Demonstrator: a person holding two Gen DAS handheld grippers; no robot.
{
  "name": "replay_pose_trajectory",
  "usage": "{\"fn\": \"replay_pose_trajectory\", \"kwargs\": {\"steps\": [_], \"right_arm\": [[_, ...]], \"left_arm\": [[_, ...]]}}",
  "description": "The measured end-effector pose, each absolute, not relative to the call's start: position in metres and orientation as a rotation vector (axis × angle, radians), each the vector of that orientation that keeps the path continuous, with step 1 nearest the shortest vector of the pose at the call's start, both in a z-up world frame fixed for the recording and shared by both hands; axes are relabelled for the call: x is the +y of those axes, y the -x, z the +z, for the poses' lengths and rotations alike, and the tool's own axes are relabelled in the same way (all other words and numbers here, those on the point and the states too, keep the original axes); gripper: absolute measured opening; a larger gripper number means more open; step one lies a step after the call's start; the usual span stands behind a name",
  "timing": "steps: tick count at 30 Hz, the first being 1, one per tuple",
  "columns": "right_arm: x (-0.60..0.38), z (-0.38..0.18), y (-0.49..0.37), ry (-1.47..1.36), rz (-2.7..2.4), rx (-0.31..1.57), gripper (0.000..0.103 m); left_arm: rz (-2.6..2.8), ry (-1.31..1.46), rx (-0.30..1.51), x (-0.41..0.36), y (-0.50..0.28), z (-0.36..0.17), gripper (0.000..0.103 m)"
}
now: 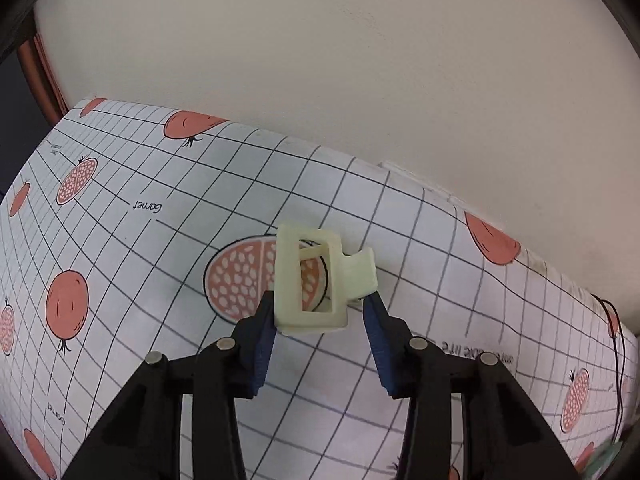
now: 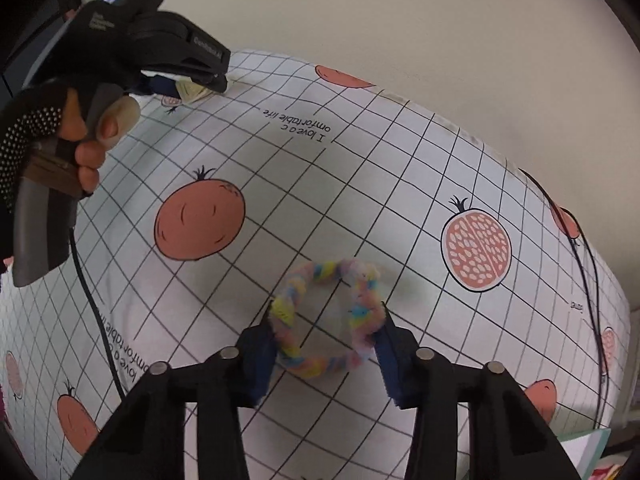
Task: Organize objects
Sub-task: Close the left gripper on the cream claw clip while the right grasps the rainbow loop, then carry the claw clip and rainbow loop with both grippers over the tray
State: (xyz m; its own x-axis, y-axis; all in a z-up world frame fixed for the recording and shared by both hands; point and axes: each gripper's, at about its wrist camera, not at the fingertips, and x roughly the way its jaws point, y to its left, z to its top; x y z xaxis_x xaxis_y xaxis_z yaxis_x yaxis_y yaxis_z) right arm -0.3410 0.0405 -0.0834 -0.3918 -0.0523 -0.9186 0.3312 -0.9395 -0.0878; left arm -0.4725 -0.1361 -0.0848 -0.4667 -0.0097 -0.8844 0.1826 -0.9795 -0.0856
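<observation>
Blue-padded fingers of the left tool (image 1: 320,304) pinch a cream hair clip (image 1: 316,280) above the counter (image 1: 140,264), while the right tool (image 2: 326,320) squeezes a pastel scrunchie (image 2: 328,320) (seemingly lifted too), probably for sorting elsewhere.

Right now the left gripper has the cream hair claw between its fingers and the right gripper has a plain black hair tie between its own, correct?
Not quite. The left gripper does have the cream hair claw between its fingers, but the right wrist view shows the right gripper around a fuzzy pastel multicoloured hair tie, not a plain black one.
</observation>
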Motion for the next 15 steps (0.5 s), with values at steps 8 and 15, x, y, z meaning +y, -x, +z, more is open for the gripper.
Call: {"fn": "replay_pose_trajectory", "kwargs": {"steps": [8, 15], "right_arm": [[0.042, -0.061, 0.313, -1.581, -2.399, 0.336, 0.038], [0.053, -0.020, 0.261, -1.580, -2.442, 0.282, 0.038]], "left_arm": [[-2.585, -1.558, 0.242, -0.142, 0.436, -0.071, 0.045], [-2.607, -1.560, 0.296, -0.146, 0.379, -0.039, 0.045]]}}
